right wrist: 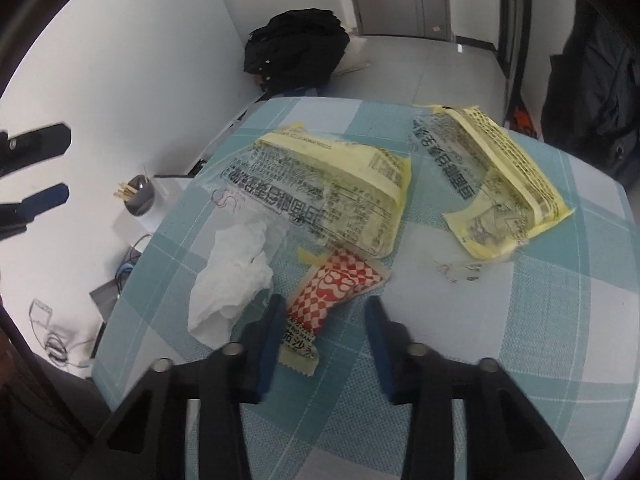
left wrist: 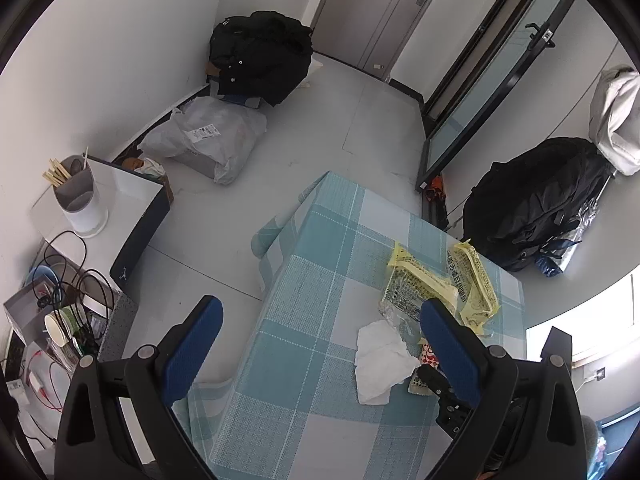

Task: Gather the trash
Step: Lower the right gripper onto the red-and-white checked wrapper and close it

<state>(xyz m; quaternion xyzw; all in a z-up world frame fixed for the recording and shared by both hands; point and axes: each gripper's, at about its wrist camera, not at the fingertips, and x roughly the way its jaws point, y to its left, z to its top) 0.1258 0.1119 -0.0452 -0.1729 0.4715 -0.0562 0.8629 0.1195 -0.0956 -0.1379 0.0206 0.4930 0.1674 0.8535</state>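
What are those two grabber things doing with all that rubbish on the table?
A person is using them to pick up trash. The right gripper has its jaws around the red-and-white wrapper, not clearly squeezing it yet. The left gripper hangs open above the table. The white tissue and two yellow wrappers lie uncollected.

Both the left gripper (left wrist: 320,320) and the right gripper (right wrist: 322,320) share one build: matte black angular linkage arms carrying long fingers (left wrist: 192,344) faced with textured blue pads (right wrist: 378,344). Round grey metal pivot pins (right wrist: 416,349) sit at the joints.
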